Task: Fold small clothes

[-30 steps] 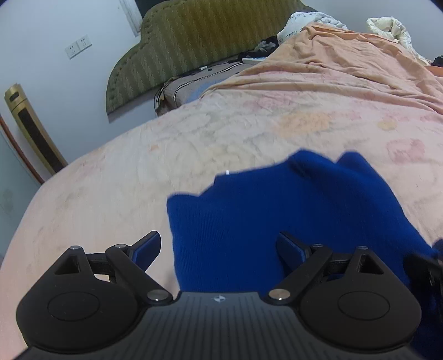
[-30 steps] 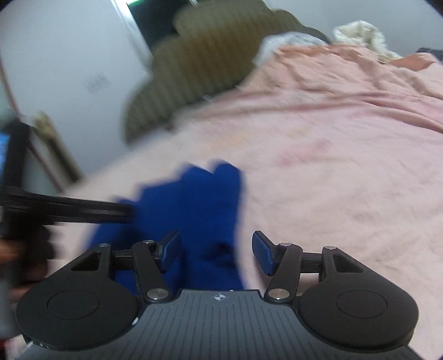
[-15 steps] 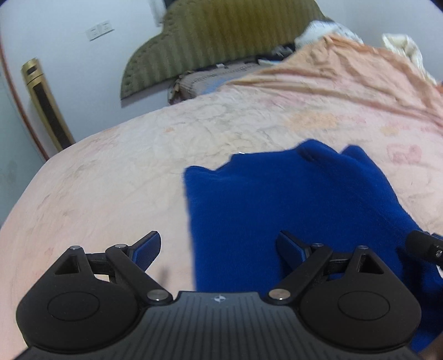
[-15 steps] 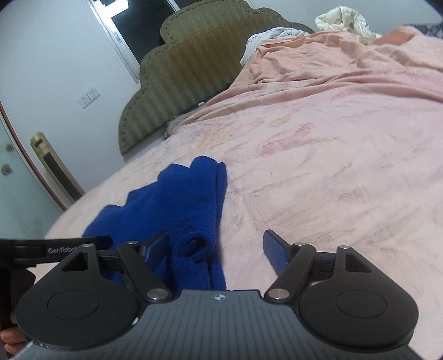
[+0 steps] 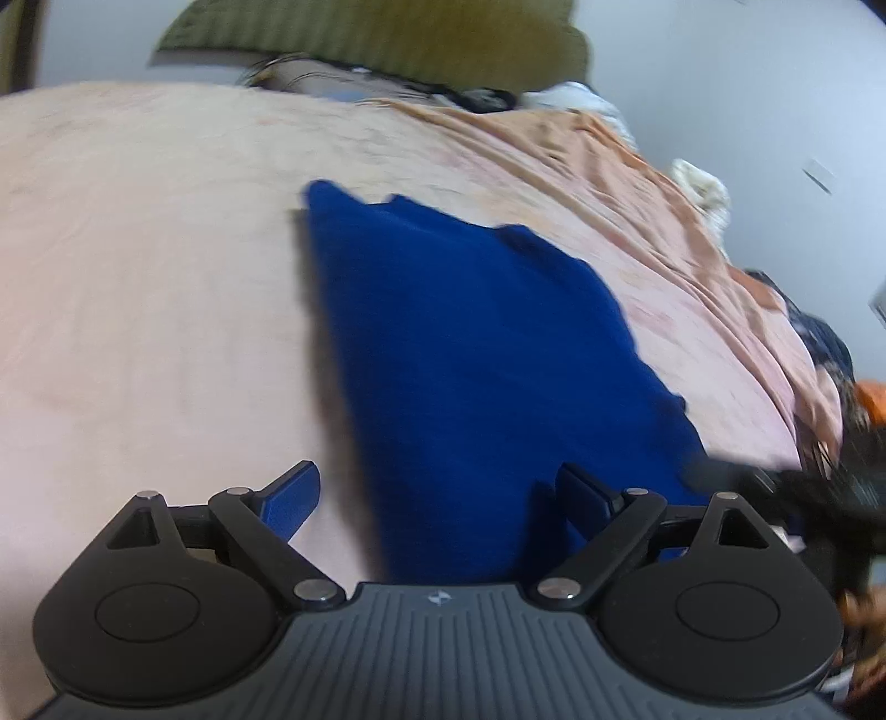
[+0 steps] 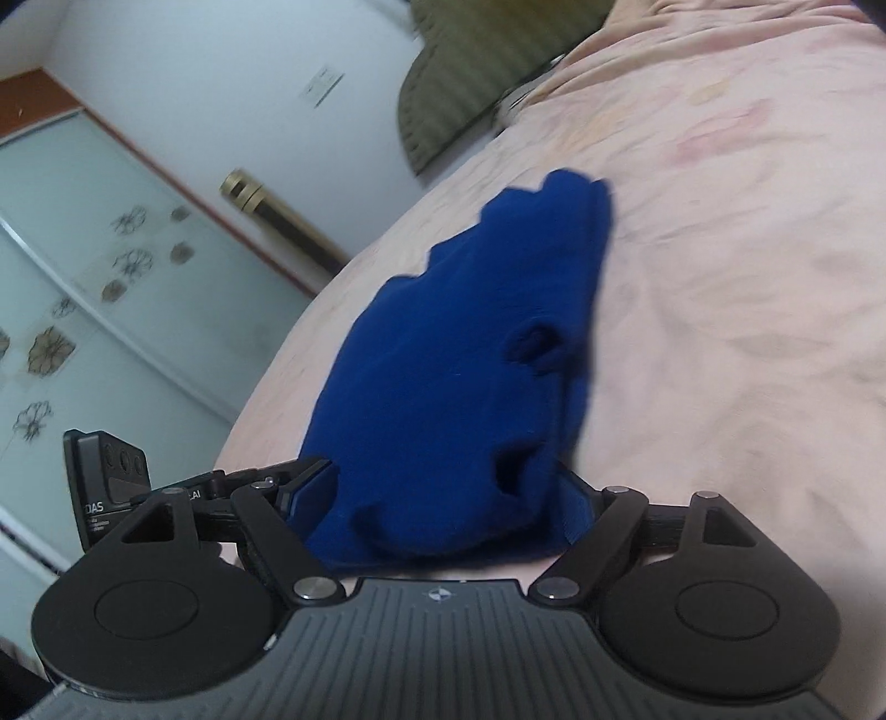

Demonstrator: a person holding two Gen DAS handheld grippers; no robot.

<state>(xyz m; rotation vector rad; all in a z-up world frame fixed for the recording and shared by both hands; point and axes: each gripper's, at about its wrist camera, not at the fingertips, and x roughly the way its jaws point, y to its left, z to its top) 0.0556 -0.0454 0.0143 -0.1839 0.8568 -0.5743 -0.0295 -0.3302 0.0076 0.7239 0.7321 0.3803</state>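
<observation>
A dark blue knit garment [image 5: 470, 354] lies folded lengthwise on the pink bed sheet [image 5: 155, 310]. My left gripper [image 5: 437, 498] hovers open over its near left edge, with the right finger above the cloth and the left finger over bare sheet. In the right wrist view the garment [image 6: 459, 360] has its bunched near end lying between the fingers of my right gripper [image 6: 443, 495]. The jaws stand wide and the pads do not visibly squeeze the cloth. The left gripper's black body [image 6: 108, 482] shows just left of it.
An olive padded headboard [image 5: 376, 39] and rumpled orange bedding [image 5: 609, 183] lie at the far end. Dark patterned clothes [image 5: 825, 343] sit at the bed's right edge. A glass wardrobe door [image 6: 66, 288] and a gold-topped post [image 6: 277, 227] stand left of the bed.
The left view has swung and rolled, so the garment now runs diagonally. The right gripper's jaws have widened and moved in around the garment's near end.
</observation>
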